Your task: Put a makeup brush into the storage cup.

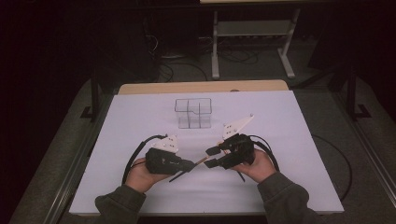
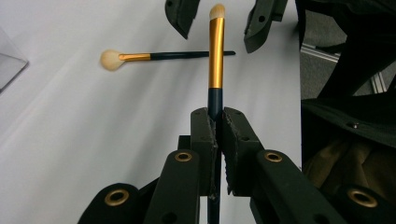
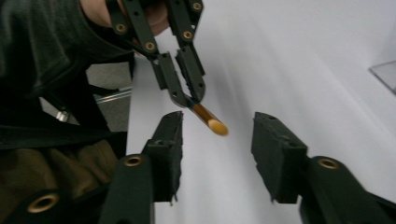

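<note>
Left tongs (image 2: 215, 122) clamp an unlabelled gold-banded brush (image 2: 215, 56).

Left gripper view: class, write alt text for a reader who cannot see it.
The left gripper is shut on a gold-and-navy makeup brush pointing straight ahead, its pale tip between the open jaws of the right gripper. A second brush lies crosswise on the white table behind it.

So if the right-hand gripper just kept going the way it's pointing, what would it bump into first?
Most likely the tip of the gold brush. It sits between the right gripper's open jaws, not touching them, and is held out by the left gripper. How far in the tip reaches is hard to judge.
</note>
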The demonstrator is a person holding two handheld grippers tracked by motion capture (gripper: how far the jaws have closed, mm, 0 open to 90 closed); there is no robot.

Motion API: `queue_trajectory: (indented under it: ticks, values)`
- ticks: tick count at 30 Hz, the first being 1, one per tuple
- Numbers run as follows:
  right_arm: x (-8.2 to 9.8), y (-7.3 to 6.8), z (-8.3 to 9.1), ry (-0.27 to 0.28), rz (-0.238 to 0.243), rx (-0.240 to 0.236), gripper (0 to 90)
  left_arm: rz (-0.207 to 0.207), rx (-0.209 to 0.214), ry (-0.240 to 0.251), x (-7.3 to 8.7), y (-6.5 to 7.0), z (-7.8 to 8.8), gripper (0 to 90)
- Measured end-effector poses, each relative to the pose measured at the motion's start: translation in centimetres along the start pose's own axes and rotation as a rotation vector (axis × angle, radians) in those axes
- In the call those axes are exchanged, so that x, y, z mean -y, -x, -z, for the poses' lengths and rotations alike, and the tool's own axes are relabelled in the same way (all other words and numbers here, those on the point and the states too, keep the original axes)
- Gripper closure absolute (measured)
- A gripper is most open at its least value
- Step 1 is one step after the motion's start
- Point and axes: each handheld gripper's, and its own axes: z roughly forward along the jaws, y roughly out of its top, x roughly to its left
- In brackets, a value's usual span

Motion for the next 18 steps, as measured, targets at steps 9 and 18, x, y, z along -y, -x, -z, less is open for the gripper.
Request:
queue_trajectory:
  ticks: [9, 18]
  values:
    - [0.07, 0.21, -0.3, -0.004, -0.013, -0.067, 68.0, -0.008, 0.014, 0.001, -0.23, 0.04, -0.27, 83.3]
    - [0.17, 0.5, -0.24, 0.008, -0.015, -0.105, 80.3, -0.026, 0.026, -0.008, -0.43, 0.19, -0.64, 83.3]
